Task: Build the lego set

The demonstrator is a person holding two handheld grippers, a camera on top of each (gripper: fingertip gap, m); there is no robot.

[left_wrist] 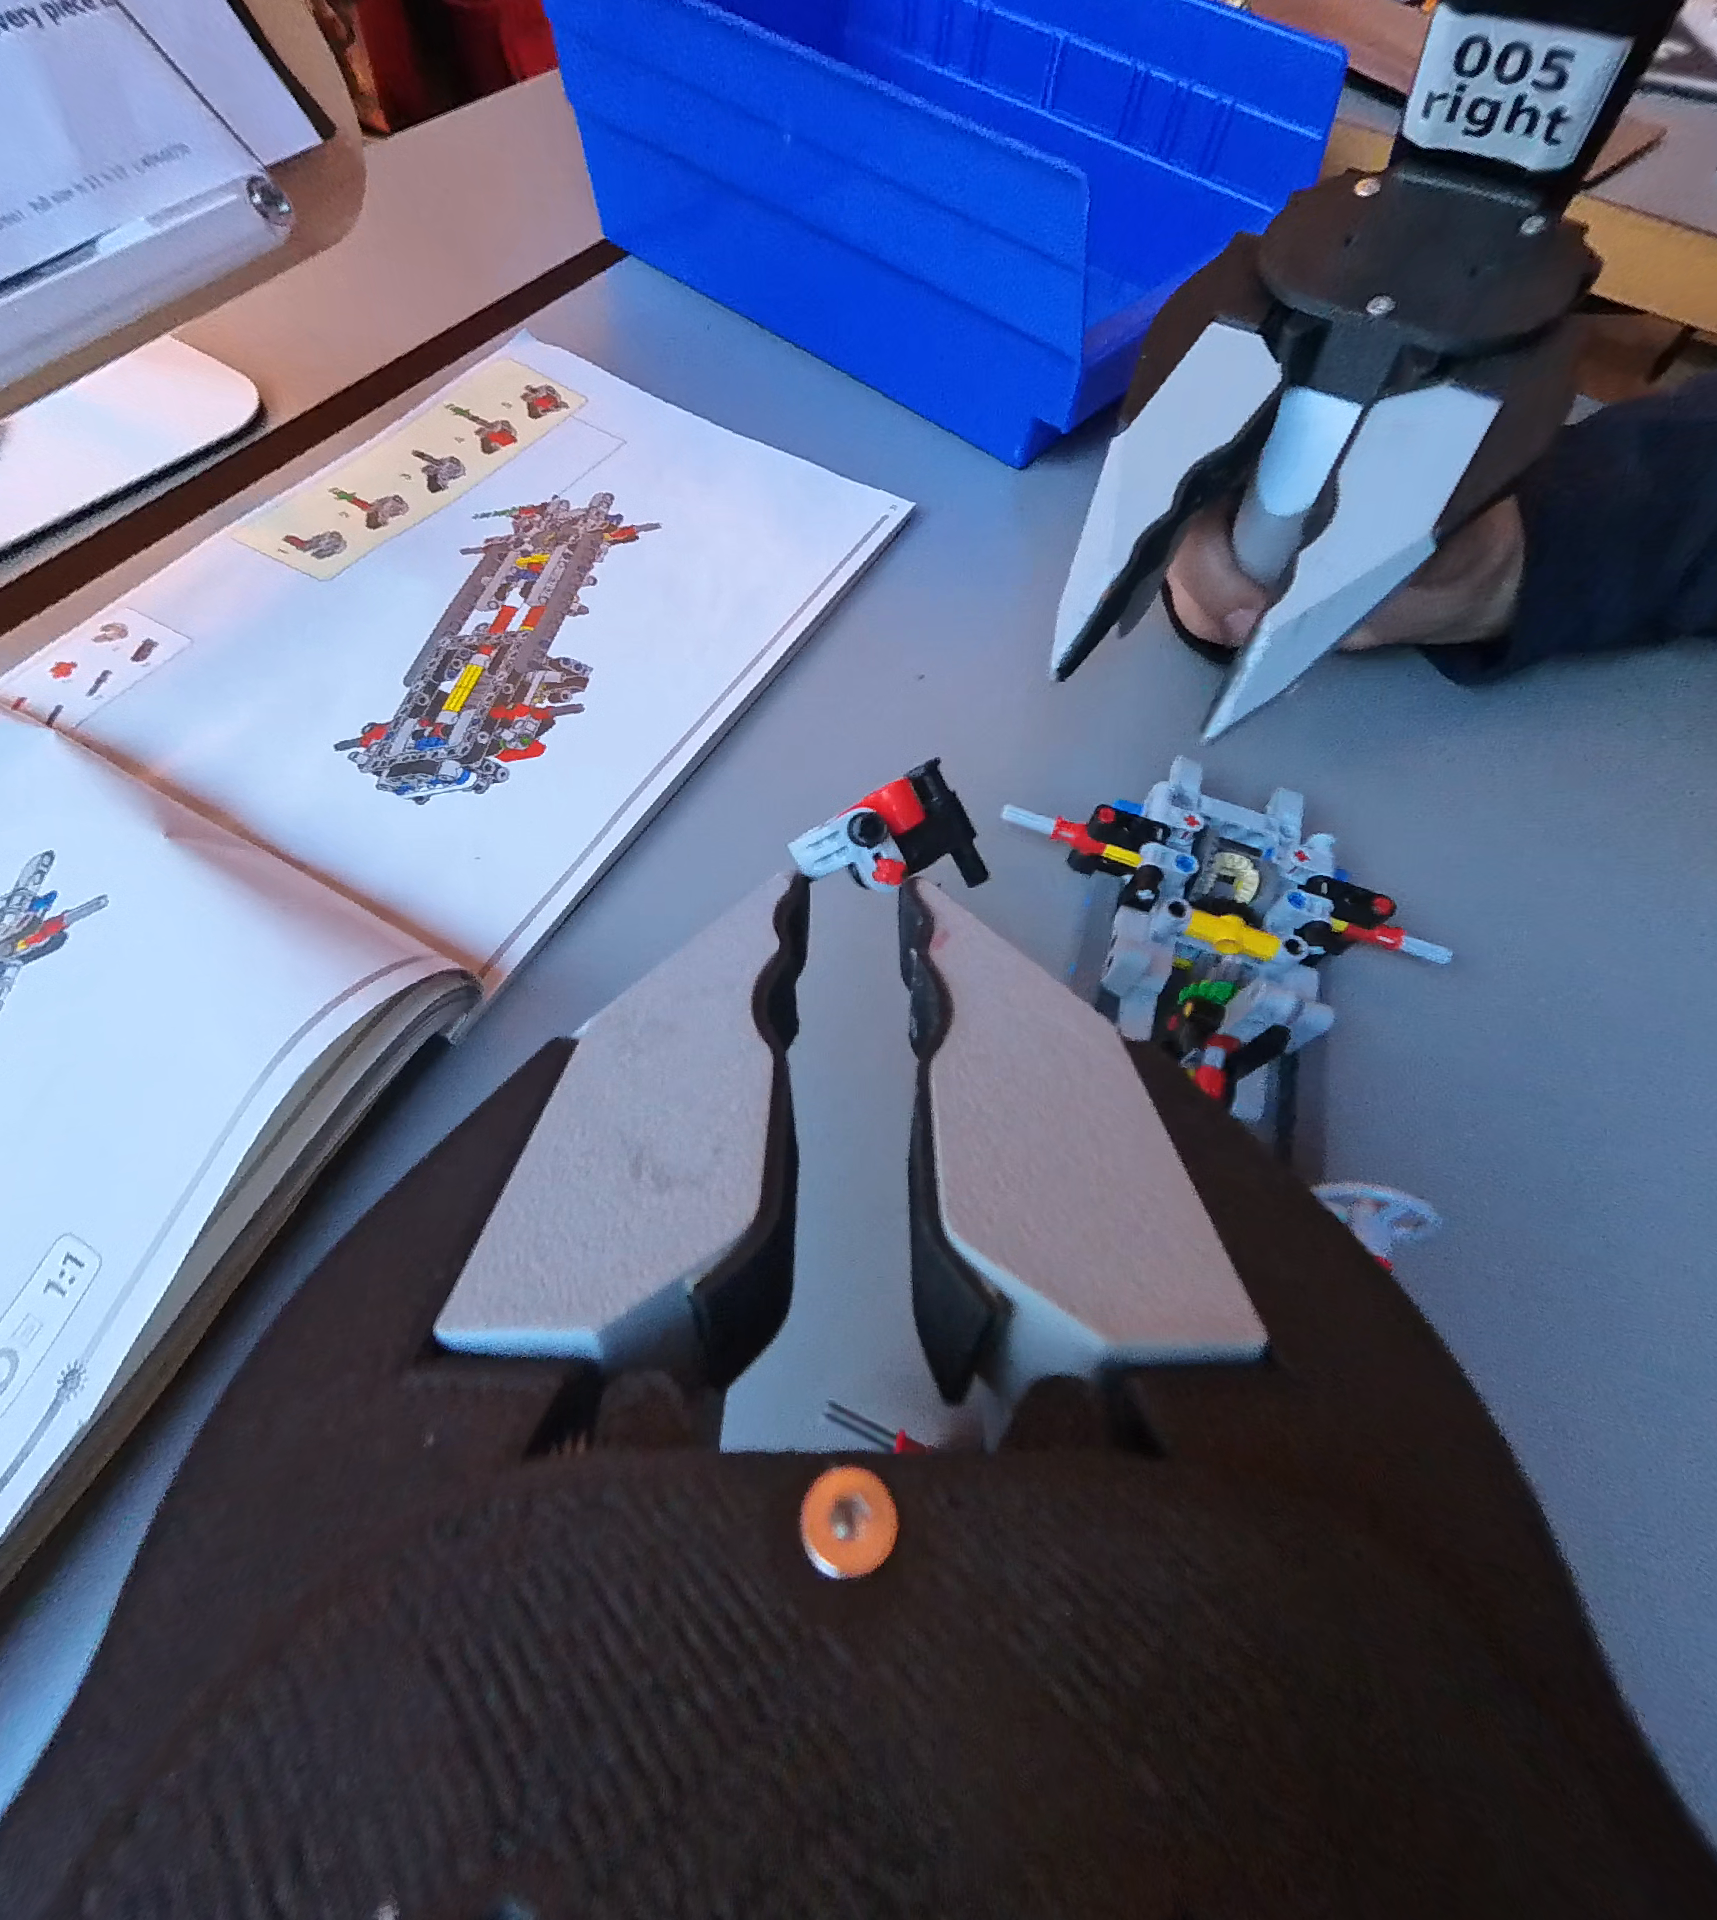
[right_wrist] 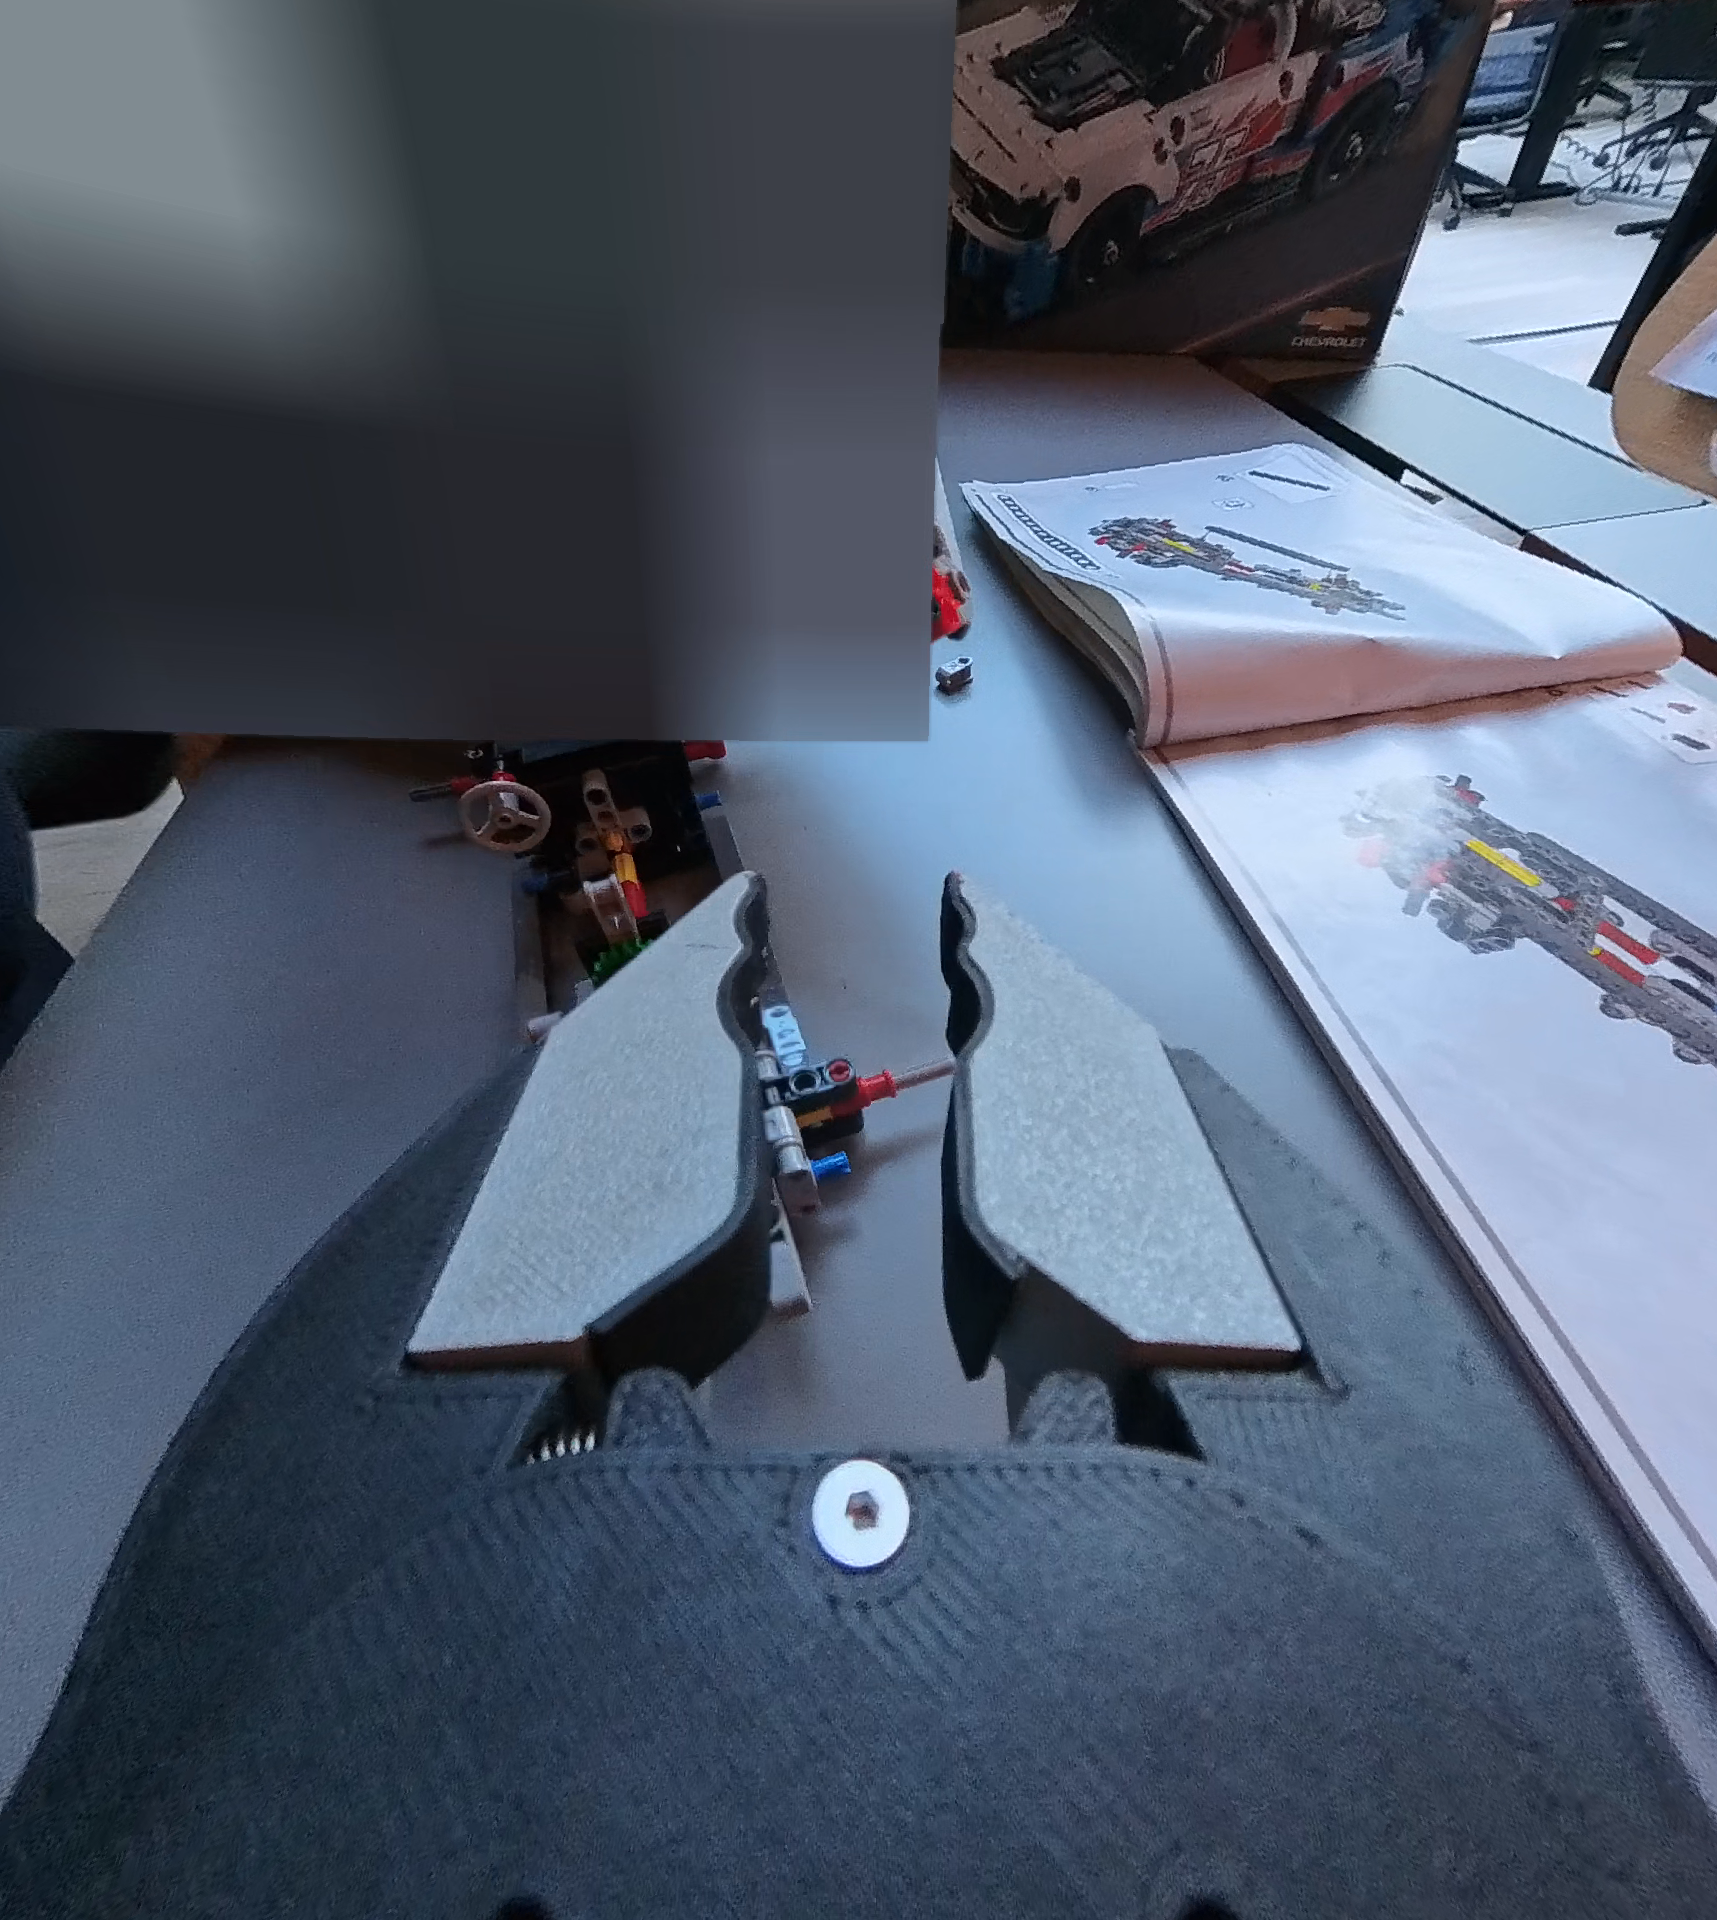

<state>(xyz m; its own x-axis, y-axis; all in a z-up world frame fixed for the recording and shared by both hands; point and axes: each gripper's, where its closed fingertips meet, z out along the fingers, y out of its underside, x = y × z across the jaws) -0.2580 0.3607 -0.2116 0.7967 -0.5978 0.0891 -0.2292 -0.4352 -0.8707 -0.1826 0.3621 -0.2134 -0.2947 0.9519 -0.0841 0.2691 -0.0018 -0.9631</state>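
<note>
My left gripper (left_wrist: 854, 885) is shut on a small grey, red and black brick sub-assembly (left_wrist: 885, 831), pinched at the fingertips above the grey table (left_wrist: 1612, 1039). A larger grey brick chassis (left_wrist: 1238, 914) with red, yellow and black parts lies on the table just right of it. My right gripper (left_wrist: 1134, 698) hangs over the chassis's far end, open and empty. In the right wrist view its fingers (right_wrist: 851, 881) stand apart, and the chassis (right_wrist: 812, 1091) lies below them on the table, partly hidden by the left finger (right_wrist: 625, 1091). A tan steering wheel (right_wrist: 504, 818) sits at the chassis's far end.
An open instruction booklet (left_wrist: 480, 644) lies to the left, and it also shows in the right wrist view (right_wrist: 1508, 987). A blue bin (left_wrist: 885, 187) stands at the back. A product box (right_wrist: 1197, 177) and a small loose grey piece (right_wrist: 955, 673) lie farther off. A hand (left_wrist: 1353, 582) holds the right gripper. One gripper's finger ends stand about 8 cm off the other's.
</note>
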